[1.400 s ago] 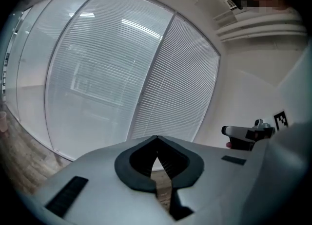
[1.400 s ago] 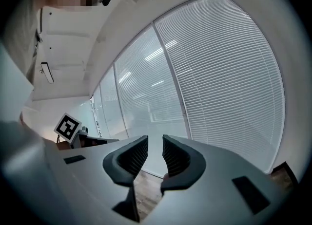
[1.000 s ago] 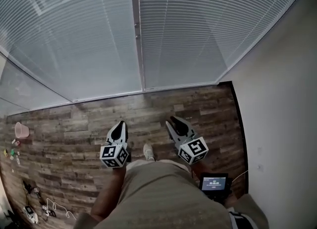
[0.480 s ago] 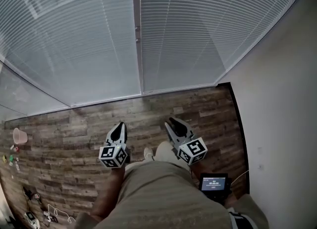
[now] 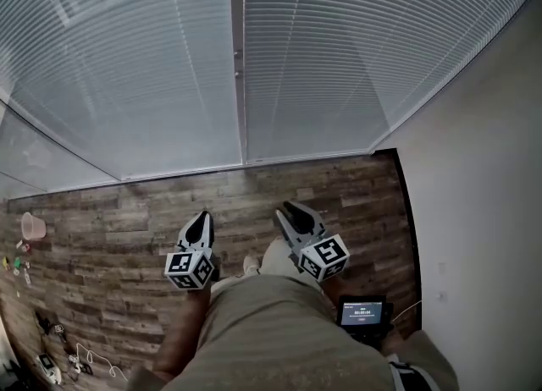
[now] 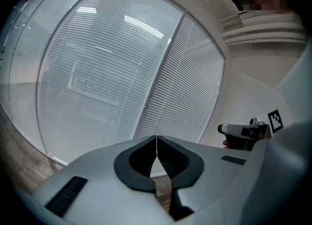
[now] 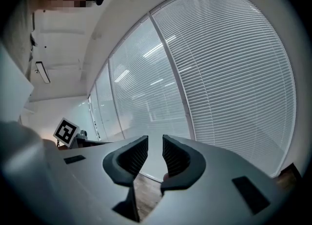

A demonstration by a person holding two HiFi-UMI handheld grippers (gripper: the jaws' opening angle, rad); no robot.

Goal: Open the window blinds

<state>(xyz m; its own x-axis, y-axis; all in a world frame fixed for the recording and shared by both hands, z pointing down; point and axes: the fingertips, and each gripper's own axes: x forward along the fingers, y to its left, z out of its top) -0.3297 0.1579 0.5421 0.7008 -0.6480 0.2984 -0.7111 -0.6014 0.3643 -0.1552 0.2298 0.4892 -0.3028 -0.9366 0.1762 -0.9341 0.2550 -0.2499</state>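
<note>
Closed white slatted blinds [image 5: 127,68] cover two tall window panels, split by a vertical frame post [image 5: 238,59]. They also fill the left gripper view [image 6: 112,83] and the right gripper view [image 7: 229,73]. My left gripper [image 5: 200,217] hangs over the wood floor short of the blinds, its jaws shut with nothing in them [image 6: 156,139]. My right gripper [image 5: 289,210] is level with it, a little to the right. Its jaws stand a narrow gap apart and hold nothing [image 7: 155,143]. Neither gripper touches the blinds.
A white wall [image 5: 483,212] closes the right side. A small device with a lit screen [image 5: 362,313] lies on the wood floor [image 5: 127,220] by that wall. A pink cup [image 5: 32,226] and loose cables [image 5: 59,355] lie at the left. The person's trouser leg [image 5: 271,330] fills the bottom middle.
Both grippers have drifted a little toward the window as the person steps forward. The jaws and the blinds look unchanged.
</note>
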